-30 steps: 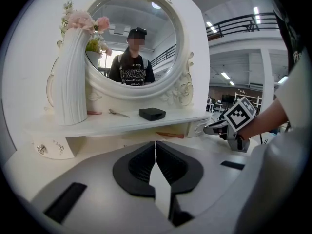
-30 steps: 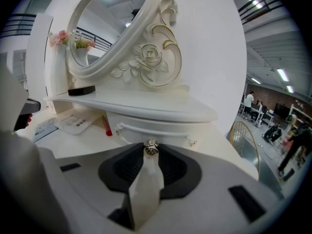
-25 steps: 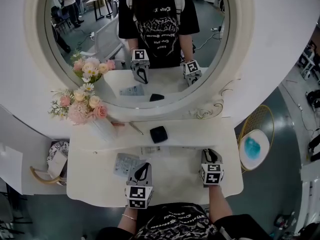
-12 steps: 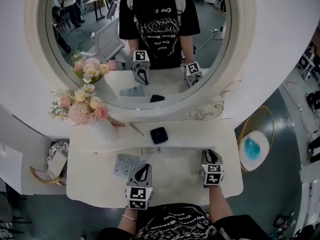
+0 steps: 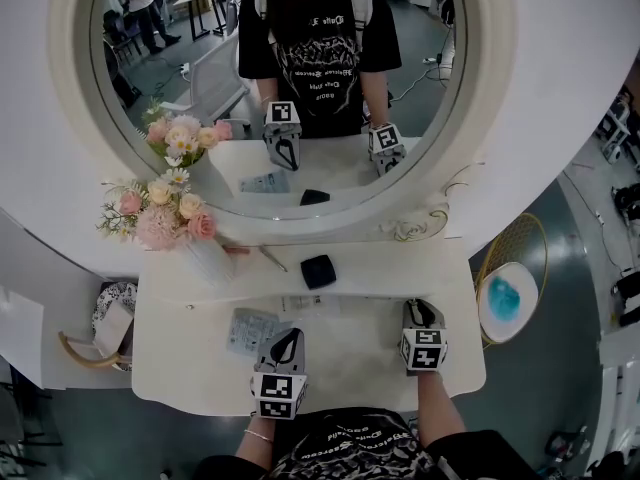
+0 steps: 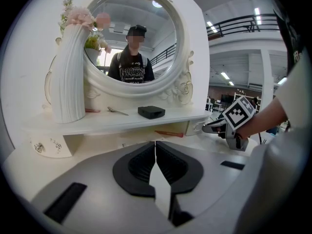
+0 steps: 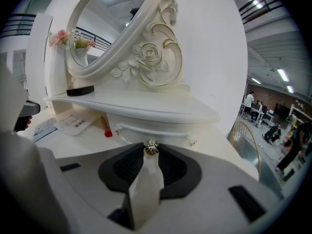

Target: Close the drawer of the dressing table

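The white dressing table [image 5: 190, 368] carries a raised shelf [image 5: 380, 268] below a round mirror. A small drawer [image 7: 156, 130] sits under the shelf's right end, its front close beneath the shelf edge. My right gripper [image 5: 420, 308] [image 7: 151, 149] is shut on the drawer's little metal knob [image 7: 151, 146], which shows between the jaw tips. My left gripper [image 5: 288, 336] [image 6: 155, 143] hovers over the tabletop near the front edge, jaws shut with nothing between them. In the left gripper view, the right gripper [image 6: 214, 127] reaches in under the shelf.
On the shelf stand a white vase of flowers [image 5: 165, 213], a spoon [image 5: 272, 257] and a black box [image 5: 317, 269]. A leaflet [image 5: 252, 328] and a red stick [image 7: 106, 129] lie on the tabletop. A gold wire stool [image 5: 510, 293] stands right; a basket [image 5: 105, 318] stands left.
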`<action>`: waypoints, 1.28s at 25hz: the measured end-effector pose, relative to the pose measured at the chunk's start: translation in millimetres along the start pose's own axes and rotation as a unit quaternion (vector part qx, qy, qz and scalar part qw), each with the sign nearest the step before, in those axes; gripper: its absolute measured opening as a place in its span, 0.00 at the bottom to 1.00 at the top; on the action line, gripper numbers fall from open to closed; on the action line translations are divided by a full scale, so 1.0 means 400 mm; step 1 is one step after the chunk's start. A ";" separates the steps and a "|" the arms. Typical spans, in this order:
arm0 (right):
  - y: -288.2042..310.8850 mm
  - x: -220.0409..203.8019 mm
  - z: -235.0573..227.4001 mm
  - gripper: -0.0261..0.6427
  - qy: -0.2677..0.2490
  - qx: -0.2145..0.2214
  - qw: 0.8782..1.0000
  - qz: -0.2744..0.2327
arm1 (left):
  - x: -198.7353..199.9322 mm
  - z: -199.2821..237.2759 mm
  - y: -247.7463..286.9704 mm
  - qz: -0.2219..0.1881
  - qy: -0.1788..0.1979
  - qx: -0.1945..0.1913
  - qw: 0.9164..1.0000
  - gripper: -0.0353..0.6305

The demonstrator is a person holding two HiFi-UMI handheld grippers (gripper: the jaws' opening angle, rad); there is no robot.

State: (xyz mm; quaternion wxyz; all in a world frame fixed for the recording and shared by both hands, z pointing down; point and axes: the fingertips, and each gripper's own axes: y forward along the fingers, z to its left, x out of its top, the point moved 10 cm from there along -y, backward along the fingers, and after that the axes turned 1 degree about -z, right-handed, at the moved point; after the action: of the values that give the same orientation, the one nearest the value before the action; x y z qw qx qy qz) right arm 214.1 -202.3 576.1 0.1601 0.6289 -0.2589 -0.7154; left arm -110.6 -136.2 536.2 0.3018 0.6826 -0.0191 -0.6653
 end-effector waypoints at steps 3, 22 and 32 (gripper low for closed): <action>0.003 0.002 0.001 0.19 0.000 0.000 1.000 -0.001 | 0.005 0.000 0.000 -0.001 -0.001 -0.001 1.000 0.08; 0.010 0.004 -0.002 0.19 0.003 -0.002 1.000 -0.002 | 0.007 0.009 0.004 0.004 -0.002 0.000 1.000 0.08; 0.013 0.014 -0.002 0.19 0.004 -0.003 1.000 -0.010 | 0.005 0.011 0.005 0.007 0.000 0.000 1.000 0.08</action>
State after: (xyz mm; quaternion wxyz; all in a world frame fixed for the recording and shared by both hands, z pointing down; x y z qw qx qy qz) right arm 213.7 -209.6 574.4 0.1560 0.6336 -0.2501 -0.7153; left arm -113.7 -140.3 535.6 0.3063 0.6822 -0.0240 -0.6635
